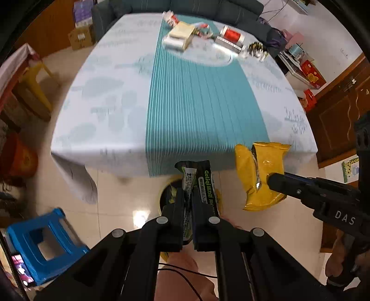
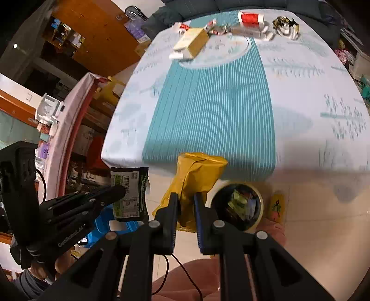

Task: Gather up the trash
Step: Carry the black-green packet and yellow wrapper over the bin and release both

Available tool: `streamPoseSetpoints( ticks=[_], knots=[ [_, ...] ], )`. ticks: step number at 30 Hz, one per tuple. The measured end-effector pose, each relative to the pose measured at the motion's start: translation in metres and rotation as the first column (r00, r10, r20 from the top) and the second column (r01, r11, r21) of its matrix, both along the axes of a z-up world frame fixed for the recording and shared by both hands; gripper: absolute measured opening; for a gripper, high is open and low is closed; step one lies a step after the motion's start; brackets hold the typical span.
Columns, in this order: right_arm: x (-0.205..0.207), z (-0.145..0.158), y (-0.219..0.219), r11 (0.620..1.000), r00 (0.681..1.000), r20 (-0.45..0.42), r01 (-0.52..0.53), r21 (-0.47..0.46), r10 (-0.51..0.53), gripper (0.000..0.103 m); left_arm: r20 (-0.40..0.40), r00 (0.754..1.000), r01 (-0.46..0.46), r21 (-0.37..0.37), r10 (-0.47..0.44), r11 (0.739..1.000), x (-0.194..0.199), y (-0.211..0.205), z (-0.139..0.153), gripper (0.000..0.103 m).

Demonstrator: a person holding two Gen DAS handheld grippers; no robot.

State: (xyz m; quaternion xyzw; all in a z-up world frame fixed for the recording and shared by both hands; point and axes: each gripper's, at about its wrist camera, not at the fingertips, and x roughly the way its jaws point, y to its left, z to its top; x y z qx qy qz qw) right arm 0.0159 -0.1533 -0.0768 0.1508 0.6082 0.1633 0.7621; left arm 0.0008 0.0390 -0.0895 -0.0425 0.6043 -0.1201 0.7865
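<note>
My left gripper (image 1: 187,196) is shut on a black and green snack wrapper (image 1: 203,178), held above a yellow-rimmed trash bin (image 1: 165,194) on the floor. The wrapper also shows in the right wrist view (image 2: 130,194), with the left gripper (image 2: 120,191) on it. My right gripper (image 2: 186,196) is shut on a yellow wrapper (image 2: 196,176), held left of the bin (image 2: 238,206), which holds several wrappers. The right gripper (image 1: 272,180) and the yellow wrapper (image 1: 256,176) also show at the right of the left wrist view.
A table with a white and teal striped cloth (image 1: 196,104) stands ahead. At its far end lie a beige box (image 1: 181,34), a red can (image 1: 232,34) and crumpled wrappers (image 1: 255,51). A blue stool (image 1: 46,243) stands on the floor at left. A sofa (image 1: 185,9) is behind the table.
</note>
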Motion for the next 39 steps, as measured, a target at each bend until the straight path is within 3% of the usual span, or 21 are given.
streamPoseSetpoints(
  ticks=[5, 10, 22, 29, 36, 39],
  knots=[
    [-0.020, -0.017, 0.007, 0.998, 1.000, -0.024, -0.004, -0.058, 0.002, 0.013, -0.033, 0.999, -0.011, -0.009, 0.011, 1.000, -0.015, 0.003, -0.027, 0.003],
    [-0.035, -0.055, 0.014, 0.994, 0.998, -0.056, -0.025, -0.107, 0.020, 0.014, -0.067, 0.997, -0.050, -0.005, 0.049, 0.999, -0.019, -0.001, -0.064, 0.003],
    [-0.040, -0.177, 0.025, 0.968, 0.992, -0.033, -0.129, -0.214, 0.125, 0.014, -0.122, 0.977, -0.172, 0.050, 0.177, 0.984, -0.008, -0.017, -0.202, 0.004],
    [-0.036, -0.264, 0.020, 0.963, 0.994, -0.050, -0.103, -0.250, 0.094, 0.014, -0.190, 0.959, -0.198, 0.074, 0.208, 0.977, 0.001, -0.023, -0.289, 0.004],
    [-0.026, -0.325, 0.009, 0.972, 0.995, -0.099, -0.012, -0.233, -0.012, 0.014, -0.202, 0.963, -0.164, 0.096, 0.180, 0.982, 0.012, -0.036, -0.338, 0.006],
    [-0.024, -0.341, 0.007, 0.976, 0.995, -0.101, 0.001, -0.217, -0.024, 0.016, -0.197, 0.967, -0.146, 0.106, 0.164, 0.984, 0.015, -0.039, -0.352, 0.012]
  ],
)
